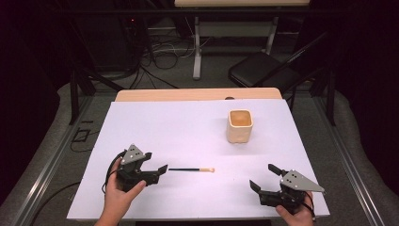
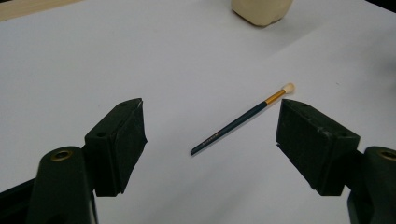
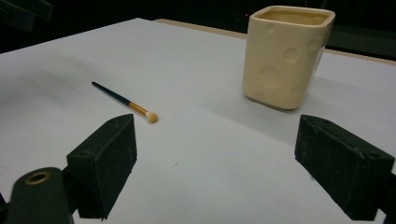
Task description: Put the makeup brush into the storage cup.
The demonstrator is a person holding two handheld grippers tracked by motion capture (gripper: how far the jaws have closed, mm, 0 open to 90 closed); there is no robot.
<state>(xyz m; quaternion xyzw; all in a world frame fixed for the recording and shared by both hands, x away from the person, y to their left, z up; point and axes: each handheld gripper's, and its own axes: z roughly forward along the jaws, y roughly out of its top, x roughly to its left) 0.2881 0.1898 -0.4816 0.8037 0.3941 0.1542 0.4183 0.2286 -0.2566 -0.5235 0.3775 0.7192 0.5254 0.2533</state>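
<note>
A thin dark-handled brush [image 1: 190, 169] with a gold ferrule and pale tip lies flat on the white table sheet [image 1: 188, 136], just right of my left gripper [image 1: 157, 168]. In the left gripper view the brush [image 2: 240, 121] lies ahead of the open jaws, with nothing between them. A cream square cup [image 1: 240, 125] stands upright at the back right. My right gripper [image 1: 263, 178] rests near the front right edge, open and empty. From the right gripper view, the cup [image 3: 285, 56] stands ahead to the right and the brush [image 3: 123, 101] to the left.
The wooden table edge [image 1: 197, 94] shows beyond the sheet. A black chair [image 1: 263, 70] and cables lie on the floor behind the table. Metal frame rails [image 1: 51, 160] run along both sides.
</note>
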